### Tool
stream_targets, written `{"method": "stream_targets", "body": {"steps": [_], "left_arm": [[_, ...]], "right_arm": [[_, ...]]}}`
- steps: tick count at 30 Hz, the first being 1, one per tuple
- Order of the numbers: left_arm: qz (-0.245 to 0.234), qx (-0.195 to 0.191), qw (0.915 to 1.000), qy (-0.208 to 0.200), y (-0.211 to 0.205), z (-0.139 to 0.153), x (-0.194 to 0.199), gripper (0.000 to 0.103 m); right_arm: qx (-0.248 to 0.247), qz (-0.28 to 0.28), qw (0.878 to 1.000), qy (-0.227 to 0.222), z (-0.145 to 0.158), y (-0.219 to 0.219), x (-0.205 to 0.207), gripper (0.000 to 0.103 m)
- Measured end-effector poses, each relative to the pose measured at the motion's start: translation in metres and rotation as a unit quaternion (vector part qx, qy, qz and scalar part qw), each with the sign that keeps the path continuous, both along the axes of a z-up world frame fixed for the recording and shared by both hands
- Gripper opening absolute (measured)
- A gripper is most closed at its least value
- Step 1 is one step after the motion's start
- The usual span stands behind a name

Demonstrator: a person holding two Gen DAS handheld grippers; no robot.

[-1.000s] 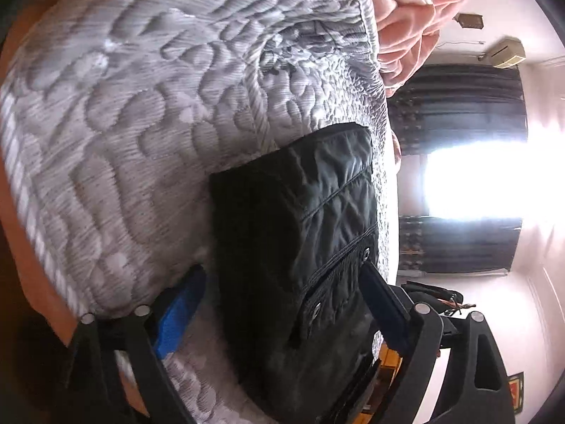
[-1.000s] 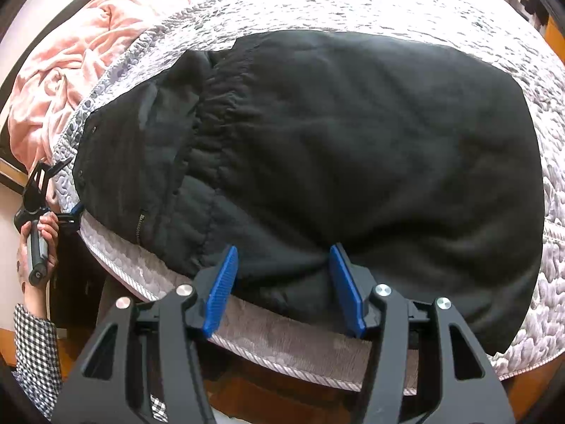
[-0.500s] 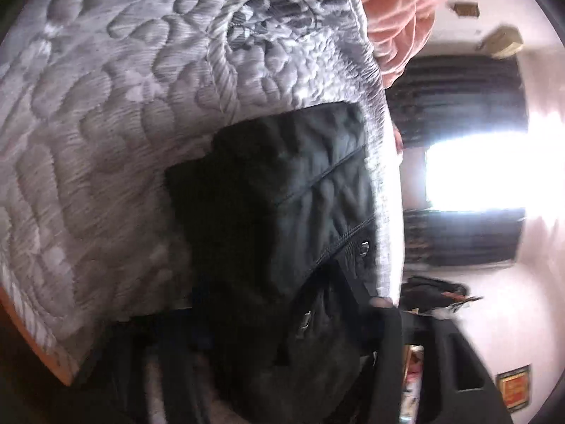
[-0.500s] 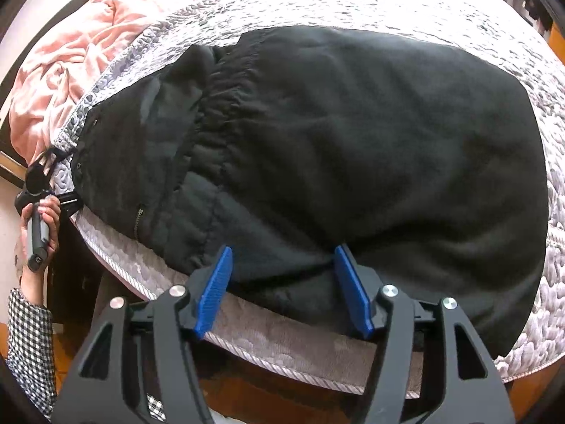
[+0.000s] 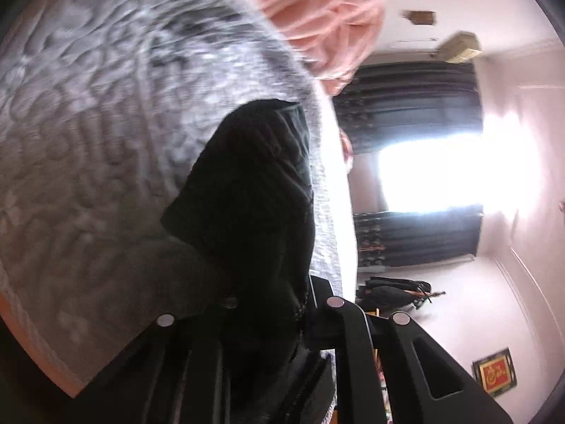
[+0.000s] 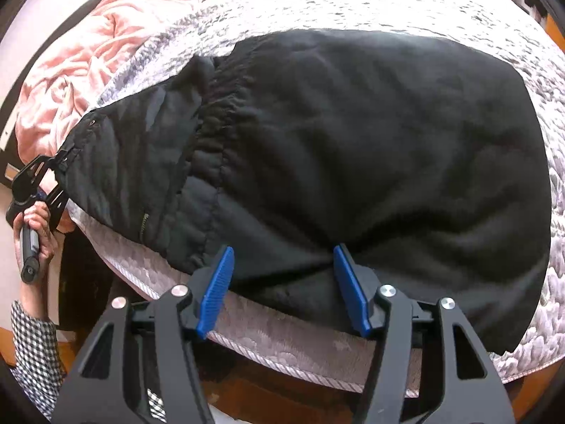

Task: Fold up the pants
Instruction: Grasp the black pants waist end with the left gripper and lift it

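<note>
- Quilted grey mattress [image 6: 388,3] fills both views, with a rumpled pink blanket [image 6: 102,49] bunched at its far end and a curtained window bright beyond it in the left wrist view.
- Black pants [image 6: 353,148] lie flat across the mattress, long axis running side to side in the right wrist view; the near edge hangs close to the piped mattress border.
- At the left end, the left gripper [image 6: 60,173] has a corner of the cloth between its jaws, which are closing to a narrow gap — in its own view the dark fabric [image 5: 254,212] rises straight out of the fingers, blurred.
- A hand [image 6: 35,226] in a checked sleeve [image 6: 31,346] holds that tool off the mattress's left edge.
- The right gripper [image 6: 282,289] points steeply down at the near hem, its blue pads about half apart and straddling the cloth; the jaws are closing slightly, and the pads do not appear to be pressing on it.
- What the fold likely turns on: the pants stretch away rightward from the left tool, so the pinched end would travel along that long axis — the right tool is nearer the middle to steady it.
</note>
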State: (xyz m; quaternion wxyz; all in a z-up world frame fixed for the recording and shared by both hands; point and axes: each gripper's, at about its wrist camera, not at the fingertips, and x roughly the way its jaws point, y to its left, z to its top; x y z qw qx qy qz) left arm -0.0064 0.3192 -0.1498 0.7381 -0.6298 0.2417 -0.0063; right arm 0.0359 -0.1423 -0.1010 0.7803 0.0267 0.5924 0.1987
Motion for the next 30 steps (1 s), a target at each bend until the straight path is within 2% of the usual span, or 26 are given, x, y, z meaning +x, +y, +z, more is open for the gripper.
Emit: {"method": "stream_targets", "body": {"steps": [6,11,16,20,27,30], "left_arm": [[-0.034,0.069,0.9961,-0.044,-0.036,0.049,0.004,0.015],[-0.082,0.131,0.9852,-0.074,-0.083,0.090,0.006,0.014],[-0.143,0.206,0.9643,-0.087,-0.144,0.121,0.005,0.015],[-0.185,0.262,0.9434,-0.086,-0.184,0.125,0.013,0.015],[-0.251,0.310,0.9135,-0.081,-0.242,0.123,0.024,0.016],[-0.267,0.312,0.9087,-0.076,-0.257,0.119,0.027,0.016]], "right_arm": [[0.029,-0.023,0.999,-0.018,0.021,-0.019,-0.001,0.055],[0.030,-0.045,0.998,-0.044,0.040,-0.039,0.001,0.056],[0.028,-0.071,0.996,-0.047,0.040,-0.055,0.002,0.057],[0.022,-0.083,0.995,-0.046,0.037,-0.066,0.002,0.057],[0.019,-0.095,0.994,-0.052,0.037,-0.081,0.000,0.057],[0.017,-0.097,0.994,-0.053,0.037,-0.086,-0.001,0.057]]}}
